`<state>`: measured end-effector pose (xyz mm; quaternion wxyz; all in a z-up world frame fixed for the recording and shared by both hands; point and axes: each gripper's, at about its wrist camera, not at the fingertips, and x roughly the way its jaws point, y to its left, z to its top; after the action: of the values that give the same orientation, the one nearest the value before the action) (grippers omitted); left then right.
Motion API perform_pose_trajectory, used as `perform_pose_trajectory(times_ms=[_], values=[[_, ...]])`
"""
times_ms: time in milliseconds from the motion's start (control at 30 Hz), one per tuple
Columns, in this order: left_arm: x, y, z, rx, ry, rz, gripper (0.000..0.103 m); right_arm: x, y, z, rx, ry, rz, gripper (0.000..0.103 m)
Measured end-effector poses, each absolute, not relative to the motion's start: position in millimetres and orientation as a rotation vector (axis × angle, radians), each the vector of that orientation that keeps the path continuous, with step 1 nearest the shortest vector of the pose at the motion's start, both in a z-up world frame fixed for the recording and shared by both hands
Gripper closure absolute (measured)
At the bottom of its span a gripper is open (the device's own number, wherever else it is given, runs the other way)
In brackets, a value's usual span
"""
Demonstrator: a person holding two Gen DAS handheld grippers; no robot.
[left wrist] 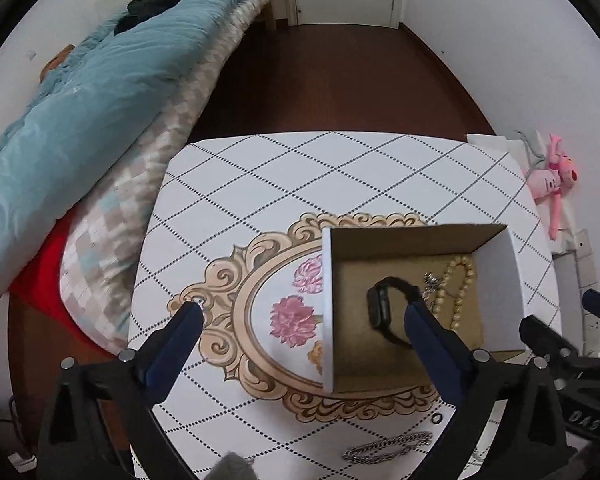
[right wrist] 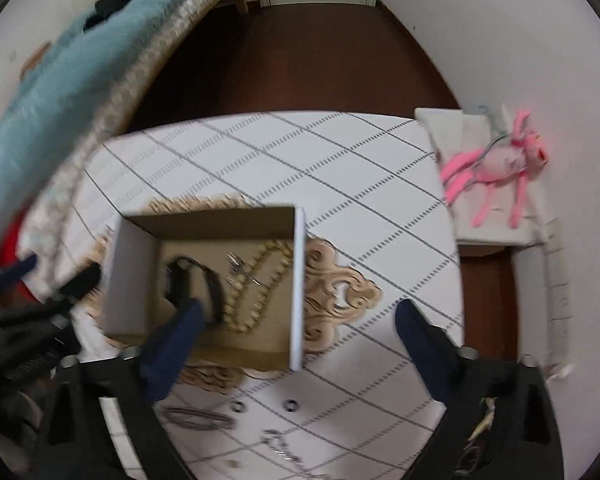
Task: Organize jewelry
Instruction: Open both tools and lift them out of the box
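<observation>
Partly done, by the look of it: the cardboard box [left wrist: 420, 304], centre right in the left wrist view and centre left in the right wrist view, already holds a black watch [left wrist: 384, 308] and a beaded necklace [left wrist: 458, 284], with a small silver piece [left wrist: 432, 282] between them that is too small to name. Still out on the table [left wrist: 260, 184]: a silver chain [left wrist: 388, 450] at the bottom centre of the left view, two small rings [right wrist: 290, 405] and another thin chain [right wrist: 282, 450] at the bottom of the right view, plus a coiled grey piece [right wrist: 198, 418] lower left there, blurred. Left gripper [left wrist: 304, 312] has its fingers spread wide with nothing between them, straddling the box's left wall. Right gripper [right wrist: 296, 312] is also wide and empty, over the box's right wall; that view is motion-blurred. Around: a bed with a blue quilt [left wrist: 80, 112] upper left, a pink plush toy [right wrist: 496, 168] on a side stand at right, clear of the work. In the way: the box walls are tall and the loose pieces lie flat and thin, probably fiddly to pinch.
</observation>
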<state>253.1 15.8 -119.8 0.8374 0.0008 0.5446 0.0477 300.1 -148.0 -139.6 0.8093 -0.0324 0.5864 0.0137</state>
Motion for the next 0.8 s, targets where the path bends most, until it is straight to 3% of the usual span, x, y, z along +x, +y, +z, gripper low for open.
perform_pose_trajectory(times_ms=[333,800], values=[[230.8,10.3,-118.4,0.002,1.137,0.099,0.000,279.7,-146.0,-148.2,-0.124,1.213,-0.035,0.001],[182.0,8.0,-53.6,-0.026,1.007,0.084,0.000,224.4,-148.1,-72.6,-0.112,1.033,-0.061,0.001]])
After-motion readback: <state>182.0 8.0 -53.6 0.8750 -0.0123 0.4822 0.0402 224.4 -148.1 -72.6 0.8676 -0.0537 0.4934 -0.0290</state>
